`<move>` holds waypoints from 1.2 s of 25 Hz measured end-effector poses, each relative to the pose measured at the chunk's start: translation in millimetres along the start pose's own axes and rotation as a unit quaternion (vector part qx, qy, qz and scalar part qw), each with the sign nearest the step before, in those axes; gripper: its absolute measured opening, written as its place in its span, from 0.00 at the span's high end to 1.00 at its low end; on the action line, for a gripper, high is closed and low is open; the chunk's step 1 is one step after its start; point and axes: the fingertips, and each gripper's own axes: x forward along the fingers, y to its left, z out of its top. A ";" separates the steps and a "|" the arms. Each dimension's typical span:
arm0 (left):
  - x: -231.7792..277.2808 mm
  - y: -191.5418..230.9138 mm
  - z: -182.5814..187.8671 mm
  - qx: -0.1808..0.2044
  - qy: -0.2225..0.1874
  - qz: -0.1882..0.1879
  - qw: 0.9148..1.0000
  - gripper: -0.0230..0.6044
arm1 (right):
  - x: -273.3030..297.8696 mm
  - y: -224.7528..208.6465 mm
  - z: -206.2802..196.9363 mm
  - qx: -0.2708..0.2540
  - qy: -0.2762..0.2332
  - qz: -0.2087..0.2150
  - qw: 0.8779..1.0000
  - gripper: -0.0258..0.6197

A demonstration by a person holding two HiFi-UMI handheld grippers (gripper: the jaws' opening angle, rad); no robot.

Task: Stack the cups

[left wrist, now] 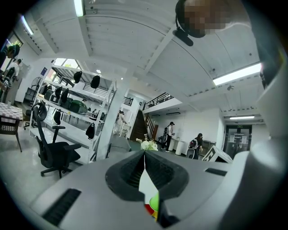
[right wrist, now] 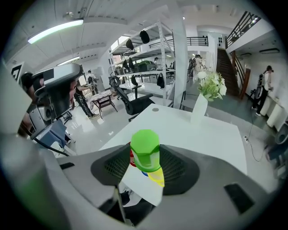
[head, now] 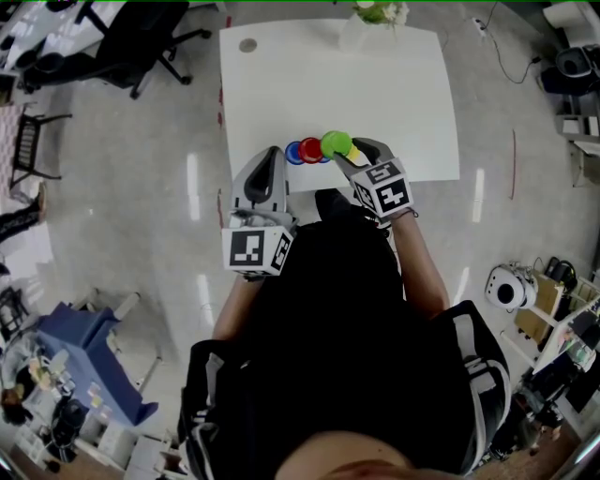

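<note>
A green cup (head: pixel 333 142) hangs upside down between the jaws of my right gripper (head: pixel 344 149), which is shut on it just above the near edge of the white table (head: pixel 375 103). In the right gripper view the green cup (right wrist: pixel 145 150) hovers over a yellow cup (right wrist: pixel 158 176). A red cup (head: pixel 311 150) and a blue cup (head: pixel 293 152) stand just left of it. My left gripper (head: pixel 271 157) rests at the table's near edge left of the cups, its jaws pressed together (left wrist: pixel 145 157) with nothing between them.
A white vase of flowers (head: pixel 375 17) stands at the table's far edge. A black office chair (head: pixel 141 37) sits on the floor at the far left. Shelves and clutter line the room's sides.
</note>
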 end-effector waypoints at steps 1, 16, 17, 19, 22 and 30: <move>0.0 0.5 -0.1 0.000 0.001 0.001 1.000 0.93 | 0.8 0.3 -0.7 -0.001 0.001 -0.001 1.000 0.62; 3.3 -2.7 3.6 0.002 -0.001 -0.007 1.000 0.93 | -46.5 -4.4 51.1 0.012 -0.131 -0.021 0.991 0.55; 3.4 -3.4 5.1 0.002 -0.002 -0.008 1.000 0.93 | -57.7 -6.3 62.2 0.017 -0.159 -0.027 0.987 0.57; 3.2 -5.7 9.2 0.003 -0.005 -0.010 1.000 0.93 | -79.7 -9.9 80.9 0.027 -0.211 -0.043 0.976 0.63; 3.6 -10.0 13.3 0.005 -0.010 -0.014 1.000 0.93 | -104.5 -14.6 93.8 0.039 -0.260 -0.074 0.962 0.81; 4.4 -13.9 10.1 0.022 -0.003 -0.013 1.000 0.93 | -103.3 -3.9 76.1 0.043 -0.263 -0.085 0.960 0.92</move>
